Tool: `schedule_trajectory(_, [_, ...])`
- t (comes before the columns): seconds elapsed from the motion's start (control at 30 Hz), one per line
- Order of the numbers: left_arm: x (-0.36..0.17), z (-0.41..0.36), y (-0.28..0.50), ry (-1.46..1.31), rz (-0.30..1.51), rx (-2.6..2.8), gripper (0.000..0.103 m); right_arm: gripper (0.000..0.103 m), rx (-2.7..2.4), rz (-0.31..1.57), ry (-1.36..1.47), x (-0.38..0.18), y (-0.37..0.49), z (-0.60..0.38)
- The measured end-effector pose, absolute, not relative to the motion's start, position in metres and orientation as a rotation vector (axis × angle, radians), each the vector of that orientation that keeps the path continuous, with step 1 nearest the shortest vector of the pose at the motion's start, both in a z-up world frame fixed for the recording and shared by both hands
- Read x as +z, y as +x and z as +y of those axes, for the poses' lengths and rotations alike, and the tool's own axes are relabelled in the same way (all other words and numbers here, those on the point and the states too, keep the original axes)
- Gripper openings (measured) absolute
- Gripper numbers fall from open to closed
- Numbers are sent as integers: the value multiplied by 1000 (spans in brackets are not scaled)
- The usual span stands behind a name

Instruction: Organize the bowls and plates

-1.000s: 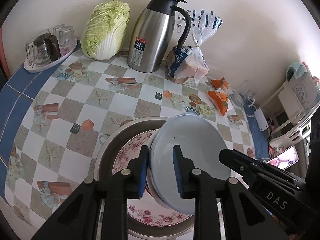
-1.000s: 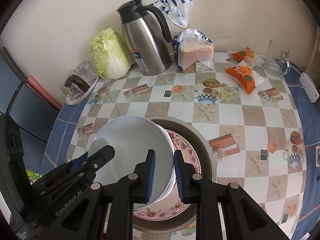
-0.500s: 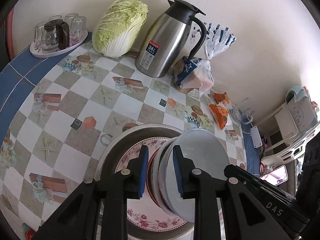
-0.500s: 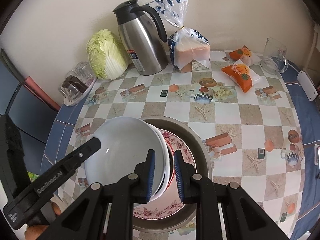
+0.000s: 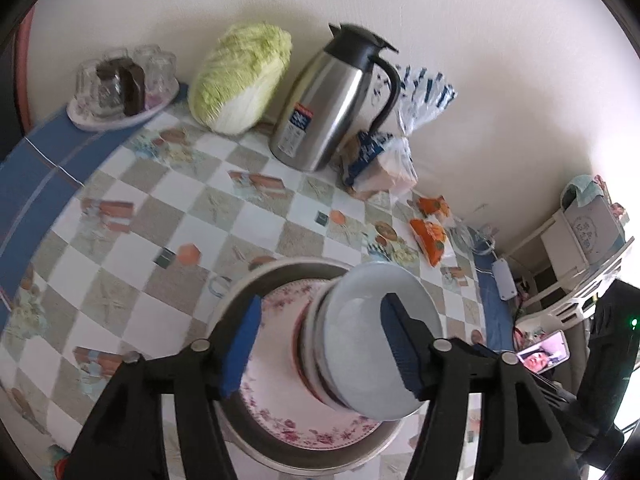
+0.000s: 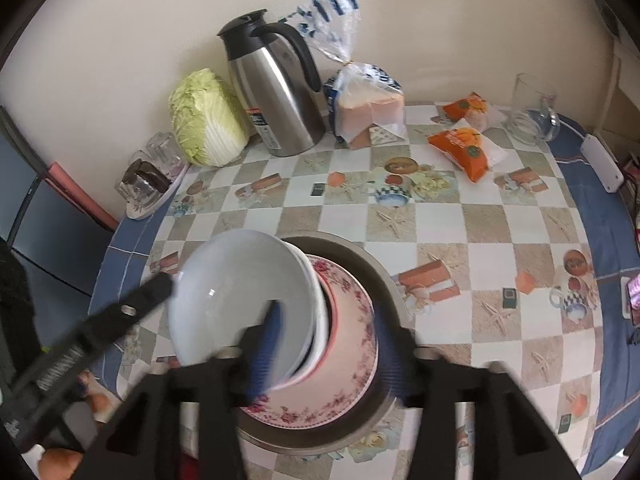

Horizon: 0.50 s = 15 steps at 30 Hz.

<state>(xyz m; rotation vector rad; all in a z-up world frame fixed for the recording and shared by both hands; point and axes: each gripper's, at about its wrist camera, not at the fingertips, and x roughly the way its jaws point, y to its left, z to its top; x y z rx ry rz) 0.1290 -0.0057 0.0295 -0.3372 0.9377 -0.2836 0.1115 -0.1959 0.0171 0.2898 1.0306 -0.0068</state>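
Both my left gripper [image 5: 320, 344] and right gripper [image 6: 328, 344] are opening, releasing the stacked bowls [image 5: 360, 344] tilted on the floral plate [image 5: 280, 396]. Glazed ceramic: stiff, slippery, breakable; grip rims.

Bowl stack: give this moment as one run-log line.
left gripper: opening, astride bowl stack | right gripper: opening | stack: tilted on floral plate in metal basin
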Motion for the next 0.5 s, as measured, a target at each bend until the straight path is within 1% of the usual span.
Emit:
schedule_trajectory(0.03, [30,-4,128,-330,930,-274,75,65,-10,1031,283,16,109,-197])
schedule_trajectory(0.07, [31,-2,126,-322,924,-266,79,67,-10,1031,279,16,107,-197])
schedule_trajectory(0.1, [30,-1,125,-311,921,-258,80,70,-13,1031,277,15,105,-198])
schedule_trajectory(0.13, [29,0,123,-298,918,-252,80,76,-18,1030,278,13,102,-199])
schedule_trajectory(0.17, [29,0,121,-288,916,-248,81,79,-21,1029,278,12,100,-200])
schedule_trajectory(0.27, [24,1,115,-241,908,-224,93,86,-19,1029,273,8,94,-201])
schedule_trajectory(0.3, [22,2,113,-222,902,-214,94,88,-20,1024,270,7,92,-201])
schedule_trajectory(0.37, [20,2,110,-181,900,-181,94,98,-23,1019,259,5,88,-201])
schedule_trajectory(0.5, [13,7,106,-166,907,-169,94,100,-29,998,244,5,80,-201])
